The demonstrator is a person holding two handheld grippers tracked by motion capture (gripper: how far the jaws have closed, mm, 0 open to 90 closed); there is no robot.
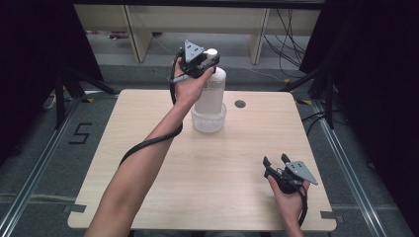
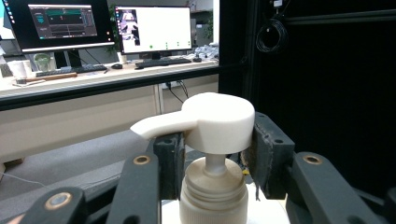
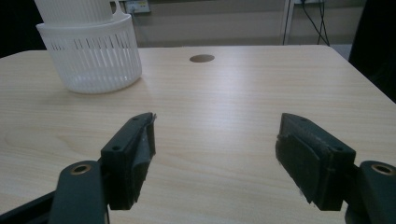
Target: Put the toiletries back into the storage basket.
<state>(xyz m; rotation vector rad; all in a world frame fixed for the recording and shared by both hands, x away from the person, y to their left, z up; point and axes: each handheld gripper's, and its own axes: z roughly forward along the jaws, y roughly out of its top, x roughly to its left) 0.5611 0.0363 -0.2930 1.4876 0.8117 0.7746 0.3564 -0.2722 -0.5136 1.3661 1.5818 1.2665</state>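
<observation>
A tall white pump bottle [image 1: 210,91] stands upright with its lower end inside a small white slotted basket [image 1: 209,121] at the far middle of the wooden table [image 1: 148,192]. My left gripper [image 1: 204,61] is at the bottle's top. In the left gripper view it [image 2: 215,149] is shut on the cream pump head [image 2: 217,121], one pad on each side, nozzle pointing left. My right gripper [image 1: 275,160] rests low over the table's near right, open and holding nothing. In the right gripper view its jaws [image 3: 217,144] stand wide apart, with the basket [image 3: 91,60] far off at upper left.
A round cable hole [image 1: 240,104] lies in the table right of the basket. The left gripper's cable [image 1: 148,143] trails under the forearm. Black curtains flank the table, and desks with monitors [image 2: 154,28] stand beyond it.
</observation>
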